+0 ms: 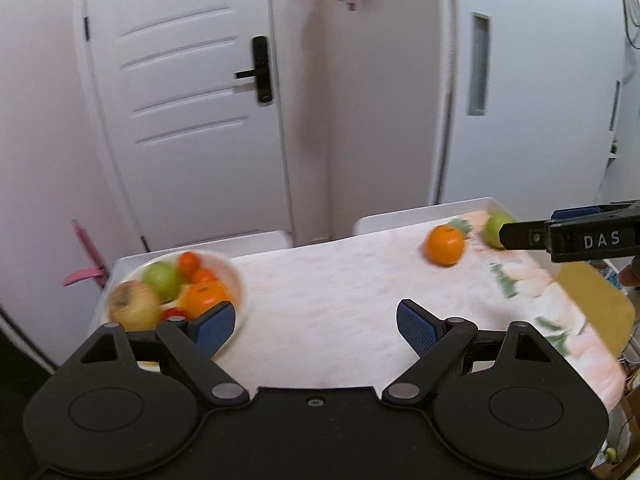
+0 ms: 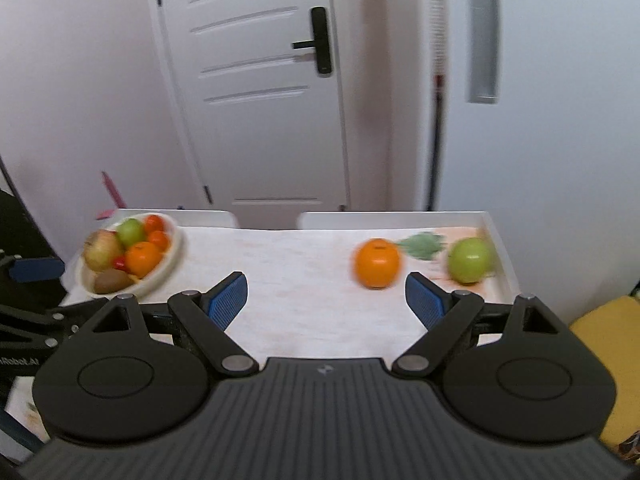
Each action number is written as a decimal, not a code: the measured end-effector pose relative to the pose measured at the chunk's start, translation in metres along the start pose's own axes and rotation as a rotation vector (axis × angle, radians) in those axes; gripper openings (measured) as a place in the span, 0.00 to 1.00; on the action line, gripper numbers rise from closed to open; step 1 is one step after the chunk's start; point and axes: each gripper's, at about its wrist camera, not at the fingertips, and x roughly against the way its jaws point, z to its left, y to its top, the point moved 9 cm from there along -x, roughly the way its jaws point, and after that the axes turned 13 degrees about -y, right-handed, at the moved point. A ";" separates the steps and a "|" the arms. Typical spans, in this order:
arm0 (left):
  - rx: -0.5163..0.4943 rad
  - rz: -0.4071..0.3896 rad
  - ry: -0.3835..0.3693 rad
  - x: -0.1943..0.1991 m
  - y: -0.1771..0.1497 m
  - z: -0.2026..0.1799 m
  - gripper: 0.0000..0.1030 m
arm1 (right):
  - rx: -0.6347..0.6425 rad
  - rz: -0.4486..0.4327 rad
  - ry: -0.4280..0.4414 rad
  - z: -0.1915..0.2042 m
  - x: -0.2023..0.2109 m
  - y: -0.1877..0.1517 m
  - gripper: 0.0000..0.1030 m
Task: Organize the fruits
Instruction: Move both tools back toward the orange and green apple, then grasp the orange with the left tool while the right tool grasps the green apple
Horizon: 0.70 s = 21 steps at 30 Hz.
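The right gripper (image 2: 326, 300) hangs over the near part of the table with its jaws spread wide and nothing between the blue pads (image 2: 228, 300); the left gripper (image 1: 314, 326) is likewise spread and empty, low beside the bowl (image 1: 236, 280). Ahead of the right gripper, on the pale cloth (image 2: 288, 272), sits a loose orange (image 2: 377, 263); just beyond and to its right, near the table's raised white edge (image 2: 494, 236), sits a green apple (image 2: 469, 260); the two are near each other but apart. At the far left the bowl already holds a heap of fruit: another green apple, a yellowish apple, oranges, something red, and what looks like a kiwi at the front.

The orange looks firm, round and smooth, so I'd guess it rolls easily and could squirt out of a shallow pinch; best taken across its widest part, pads on opposite sides, jaws level; the apple seems harder and heavier, to be taken the same way round its middle.
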 end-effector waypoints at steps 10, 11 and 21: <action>0.013 0.018 -0.056 -0.072 0.012 -0.055 0.89 | 0.053 -0.024 -0.054 -0.078 -0.037 -0.004 0.98; 0.008 0.022 -0.056 -0.081 0.013 -0.058 0.89 | 0.049 -0.022 -0.057 -0.083 -0.042 -0.004 0.98; -0.087 0.043 -0.097 -0.157 0.036 -0.068 0.89 | -0.001 0.032 -0.087 -0.100 -0.105 -0.006 0.98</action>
